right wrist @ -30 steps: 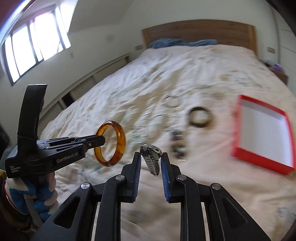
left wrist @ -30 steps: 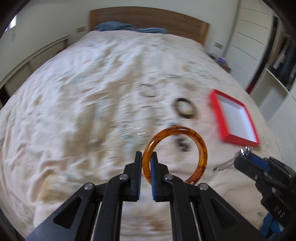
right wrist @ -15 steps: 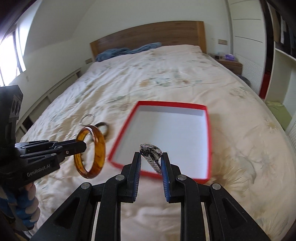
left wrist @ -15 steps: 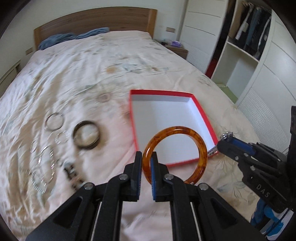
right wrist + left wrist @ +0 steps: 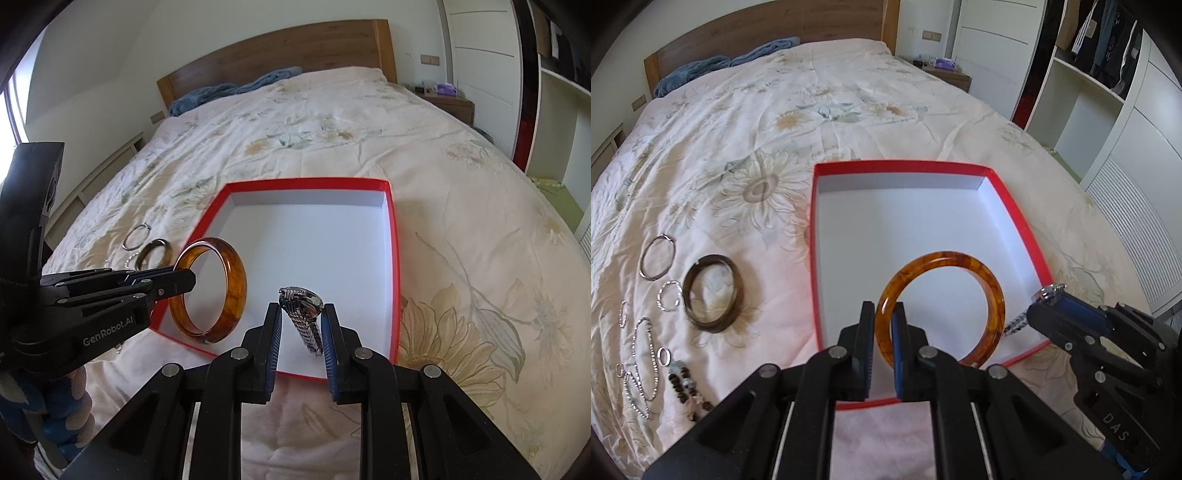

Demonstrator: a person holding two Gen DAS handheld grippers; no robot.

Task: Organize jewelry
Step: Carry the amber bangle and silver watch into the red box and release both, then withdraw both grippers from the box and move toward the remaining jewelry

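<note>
Left tool [image 5: 882, 314], floral bedspread [image 5: 775, 155], wardrobe [image 5: 1108, 92]

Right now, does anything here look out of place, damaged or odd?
Nothing stands out. The red box is empty and intact on the bed; each tongs grips its piece cleanly, amber bangle and watch.

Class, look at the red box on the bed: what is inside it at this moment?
The red box shows only its bare white floor; nothing lies in it. The amber bangle and the silver watch are held over its near end, so the gripper fingers hide part of that near edge.
</note>
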